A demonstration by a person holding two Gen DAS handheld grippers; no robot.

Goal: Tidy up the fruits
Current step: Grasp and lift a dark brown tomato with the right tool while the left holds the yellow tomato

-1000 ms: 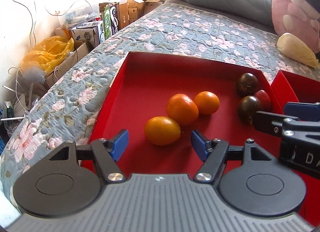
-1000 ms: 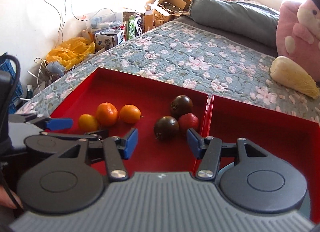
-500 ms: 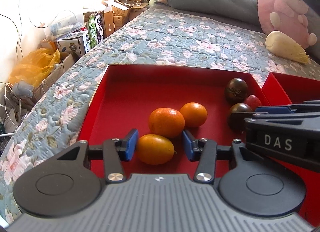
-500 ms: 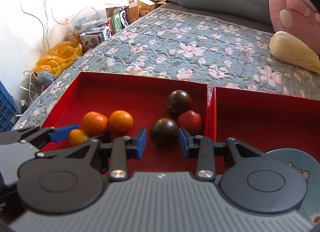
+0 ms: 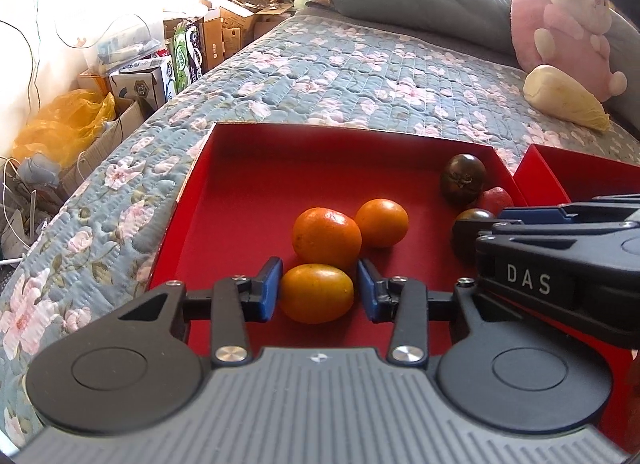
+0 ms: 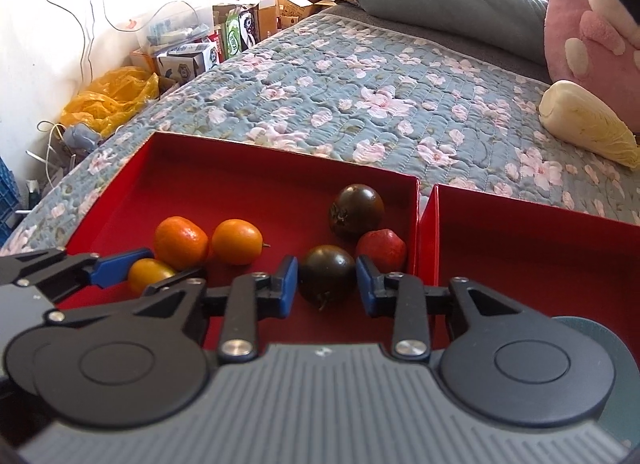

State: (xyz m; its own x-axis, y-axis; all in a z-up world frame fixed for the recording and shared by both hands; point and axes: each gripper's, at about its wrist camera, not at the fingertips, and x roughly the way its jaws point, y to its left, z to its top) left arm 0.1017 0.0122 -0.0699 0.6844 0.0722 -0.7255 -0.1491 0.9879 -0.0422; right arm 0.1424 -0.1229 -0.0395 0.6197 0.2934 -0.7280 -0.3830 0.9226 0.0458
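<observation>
We see a red tray (image 5: 248,167) lying on a floral quilted bedspread (image 5: 340,75), with a second red tray (image 6: 540,240) just beside it on the right. In the first tray, three orange fruits sit clustered toward the left and three darker fruits toward the right wall. The left gripper (image 5: 318,294) brackets the nearest yellow-orange fruit (image 5: 316,292); its jaws are closing, the left blue pad touches the fruit's side, while a thin sliver of red shows beside the right pad, so we cannot confirm full contact there. Directly behind it sits a mandarin (image 5: 326,238), touching it, and a second orange fruit (image 5: 382,222) beside that. The right gripper (image 6: 327,286) brackets the near dark tomato (image 6: 327,275); its jaws are also closing, both pads sit at the tomato's flanks, apparently touching. Behind it rest another dark tomato (image 6: 356,209) and a small red fruit (image 6: 381,250) against the tray wall. Farther back on the bedspread we note a pale cabbage (image 6: 588,131) and a pink plush toy (image 5: 568,19).
</observation>
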